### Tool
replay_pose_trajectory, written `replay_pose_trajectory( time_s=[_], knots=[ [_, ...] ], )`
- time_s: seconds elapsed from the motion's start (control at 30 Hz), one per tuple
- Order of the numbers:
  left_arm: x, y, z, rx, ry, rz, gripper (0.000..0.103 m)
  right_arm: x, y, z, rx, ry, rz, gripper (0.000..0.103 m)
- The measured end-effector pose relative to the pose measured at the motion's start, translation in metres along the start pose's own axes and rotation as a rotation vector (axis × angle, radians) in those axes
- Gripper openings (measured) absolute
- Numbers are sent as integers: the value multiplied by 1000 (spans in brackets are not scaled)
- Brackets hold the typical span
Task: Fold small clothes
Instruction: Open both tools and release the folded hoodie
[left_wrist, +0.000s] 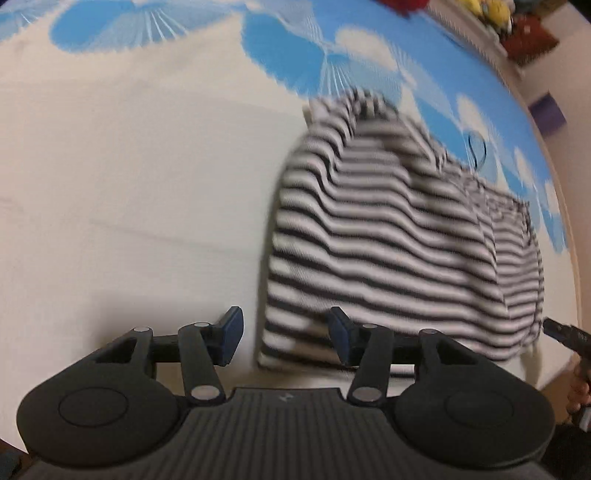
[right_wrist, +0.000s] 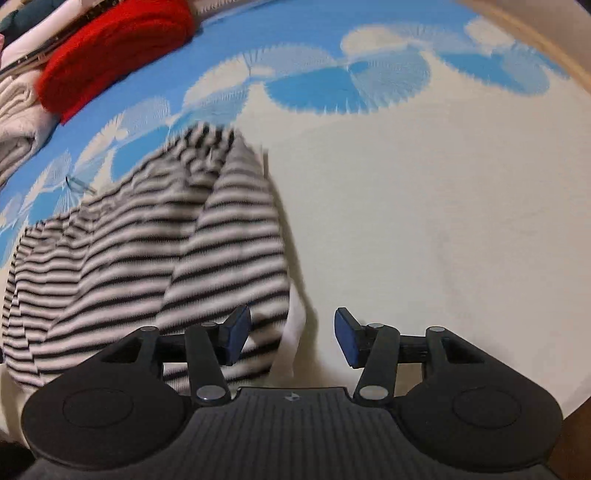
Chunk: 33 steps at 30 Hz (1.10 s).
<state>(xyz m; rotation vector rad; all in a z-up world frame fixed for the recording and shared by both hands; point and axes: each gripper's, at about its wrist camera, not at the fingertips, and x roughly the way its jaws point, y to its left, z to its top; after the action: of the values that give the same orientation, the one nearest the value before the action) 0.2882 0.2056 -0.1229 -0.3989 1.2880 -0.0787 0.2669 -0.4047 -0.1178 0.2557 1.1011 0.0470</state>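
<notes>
Both hand-held grippers, left (left_wrist: 284, 338) and right (right_wrist: 291, 341), gape apart at the striped top's (left_wrist: 388, 236) near corners, 1 each, positioned for pinching; neither grips cloth.

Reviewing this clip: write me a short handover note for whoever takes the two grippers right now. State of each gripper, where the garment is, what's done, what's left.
Left gripper: jaws open, empty, at the near left corner of the striped garment.
Right gripper: jaws open, empty, at the garment's near right edge, where a white edge shows.
Garment: lies bunched on the white and blue bed cover, with the right side lapped over the middle. Frames are blurred, so the exact folds are unclear.
Done: at most a rough first fold.
Left: grip the near edge, flatten, finish folding. A red item and pale folded clothes sit at the far left in the right wrist view.
</notes>
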Motion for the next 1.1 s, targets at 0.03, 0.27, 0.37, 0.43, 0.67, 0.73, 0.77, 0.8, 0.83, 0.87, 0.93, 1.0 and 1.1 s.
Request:
replay_pose_trajectory(
  time_s=[0.03,0.27,0.37,0.43,0.67,0.73,0.77,0.8,0.83,0.87,0.93,1.0,1.1],
  knots=[
    [2,-3,-1,18,7,6,55,2,0,-3,-4,18,7,52],
    [4,-9,-7,88,5,46,25,12,7,-18,-54,77,-11,28],
    [-1,-5,-8,97,-24,17,0,-3,7,-14,-40,14,52,5],
    [-27,7,-7,49,-135,-77,0,-31,-4,-10,55,-93,180,3],
    [-21,31,-15,-7,-60,13,0,-27,-43,-23,144,17,114,1],
    [-5,23,-19,55,21,69,1,-11,-37,-29,76,99,-5,0],
    [-1,18,-20,80,35,87,1,-7,-35,-31,38,116,-77,0],
    [-1,15,-20,90,32,87,1,-5,-35,-32,29,127,-116,0],
    [-4,13,-19,87,16,71,3,-5,-37,-31,40,123,-131,0],
    [-9,12,-18,77,-11,54,12,-9,-38,-29,50,95,-115,0],
    [-22,8,-15,71,-97,44,22,-23,-31,-24,27,-2,-67,3],
    [-33,-2,-12,95,-182,12,24,-37,-15,-22,-24,-95,-7,3],
    [-29,-24,-12,155,-171,-78,25,-35,5,-20,-73,-88,118,29]
  ],
)
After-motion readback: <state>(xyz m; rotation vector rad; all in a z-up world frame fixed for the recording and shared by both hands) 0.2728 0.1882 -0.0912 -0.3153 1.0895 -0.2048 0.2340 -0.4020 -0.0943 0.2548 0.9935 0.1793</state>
